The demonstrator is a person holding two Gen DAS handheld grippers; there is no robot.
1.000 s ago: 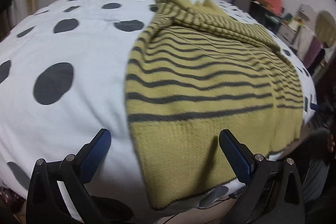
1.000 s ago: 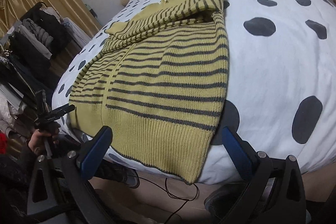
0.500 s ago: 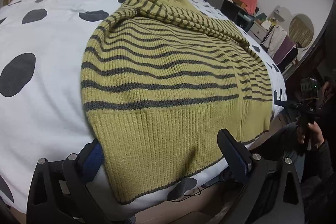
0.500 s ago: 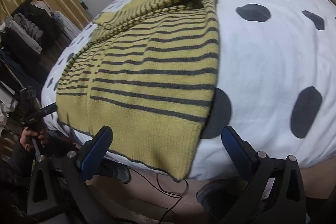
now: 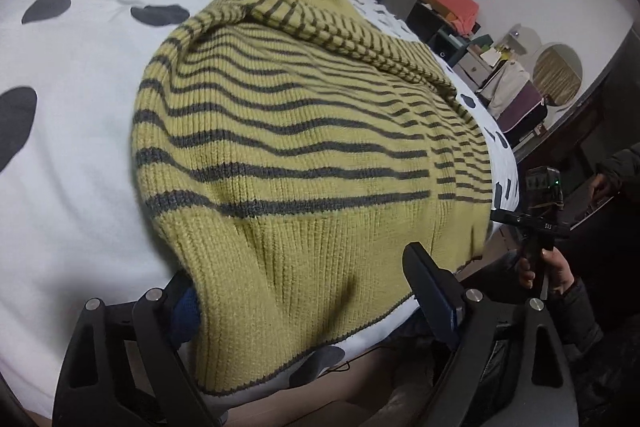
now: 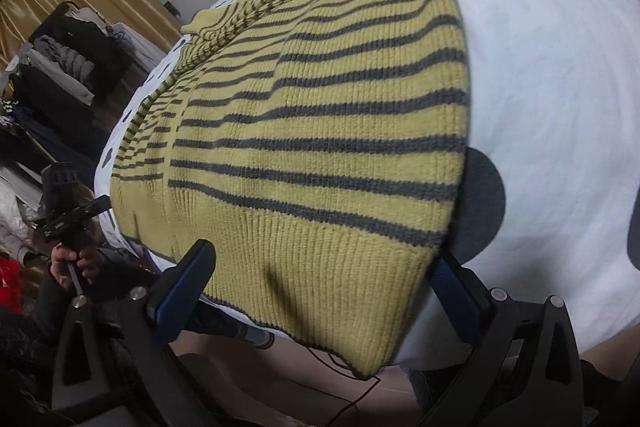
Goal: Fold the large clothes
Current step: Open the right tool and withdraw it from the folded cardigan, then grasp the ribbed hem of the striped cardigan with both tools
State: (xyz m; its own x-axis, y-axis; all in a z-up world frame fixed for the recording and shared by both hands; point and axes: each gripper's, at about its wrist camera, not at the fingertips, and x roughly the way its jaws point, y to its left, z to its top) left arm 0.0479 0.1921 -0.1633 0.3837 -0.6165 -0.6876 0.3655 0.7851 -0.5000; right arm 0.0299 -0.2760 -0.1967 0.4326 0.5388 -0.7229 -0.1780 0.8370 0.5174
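while the yellow striped sweater (image 5: 304, 147) lies flat on the polka-dot bed (image 5: 80, 131), hem over the near edge, left gripper (image 5: 308, 291) angles down, jaws closing astride the hem corner; right gripper (image 6: 320, 279) wide, straddling the other corner, gripping nothing. no readable writing.

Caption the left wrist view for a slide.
Left gripper, jaws closing, straddles the ribbed hem of a yellow striped sweater draped over the polka-dot bed edge.
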